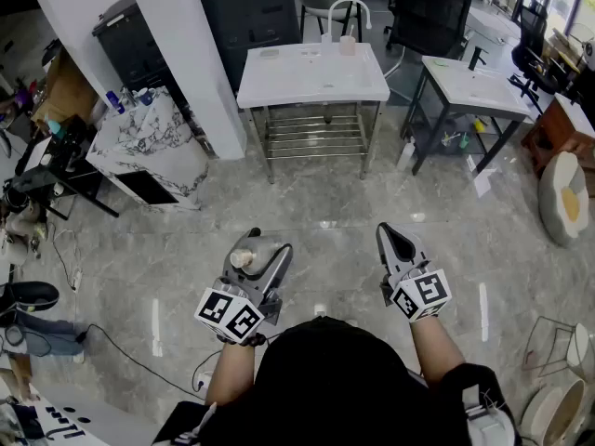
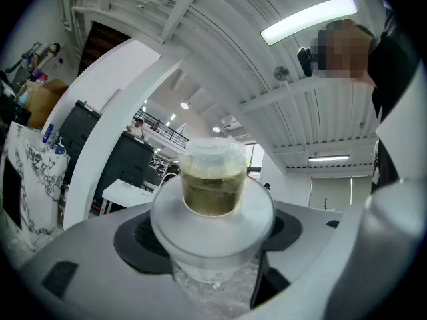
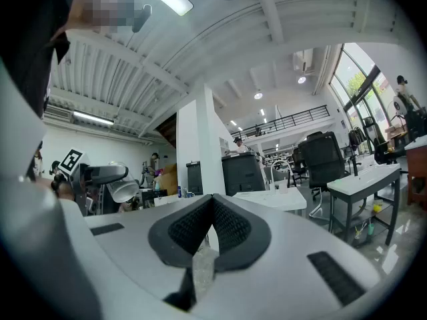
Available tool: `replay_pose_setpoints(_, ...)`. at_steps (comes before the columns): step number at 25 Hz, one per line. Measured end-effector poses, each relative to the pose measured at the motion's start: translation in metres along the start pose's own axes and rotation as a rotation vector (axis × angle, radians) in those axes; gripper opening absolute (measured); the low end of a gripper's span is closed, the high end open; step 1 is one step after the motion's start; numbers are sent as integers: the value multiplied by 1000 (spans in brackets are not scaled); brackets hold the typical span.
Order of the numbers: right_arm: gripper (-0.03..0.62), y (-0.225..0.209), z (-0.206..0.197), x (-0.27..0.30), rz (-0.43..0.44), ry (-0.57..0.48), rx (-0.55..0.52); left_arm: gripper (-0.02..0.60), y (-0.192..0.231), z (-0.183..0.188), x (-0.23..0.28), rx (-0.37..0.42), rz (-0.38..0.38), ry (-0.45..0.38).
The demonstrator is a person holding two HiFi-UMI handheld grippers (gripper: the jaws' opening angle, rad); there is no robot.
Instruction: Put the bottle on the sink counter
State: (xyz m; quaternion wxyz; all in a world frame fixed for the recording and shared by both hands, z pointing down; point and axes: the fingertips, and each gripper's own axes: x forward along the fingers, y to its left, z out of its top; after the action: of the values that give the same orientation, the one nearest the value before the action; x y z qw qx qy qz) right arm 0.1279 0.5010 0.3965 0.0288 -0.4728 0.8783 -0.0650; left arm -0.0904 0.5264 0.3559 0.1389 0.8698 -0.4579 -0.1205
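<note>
A small clear bottle [image 1: 244, 259] with yellowish liquid and a wide white collar sits between the jaws of my left gripper [image 1: 262, 253], which is shut on it at waist height over the floor. In the left gripper view the bottle [image 2: 212, 187] fills the middle, its cap pointing away from the left gripper [image 2: 213, 245]. My right gripper [image 1: 396, 240] is beside it to the right, shut and empty, with the pads [image 3: 230, 229] touching. The white sink counter [image 1: 279, 80] with a curved faucet [image 1: 347, 7] stands several steps ahead.
A white pillar [image 1: 191, 45] and a marble-patterned cabinet [image 1: 153, 147] stand ahead to the left. A second sink table [image 1: 469, 86] is at the right, with office chairs [image 1: 428, 12] behind. Cables and a shoe [image 1: 28, 295] lie on the floor at the left.
</note>
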Motion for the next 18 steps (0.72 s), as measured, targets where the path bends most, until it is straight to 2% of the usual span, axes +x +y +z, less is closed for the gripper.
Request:
replay_pose_setpoints(5, 29, 7, -3, -1, 11, -1, 7, 350, 2, 0, -7, -22, 15, -2)
replay_pose_setpoints(18, 31, 31, -3, 12, 15, -21, 15, 350, 27, 5, -28, -5, 26, 25)
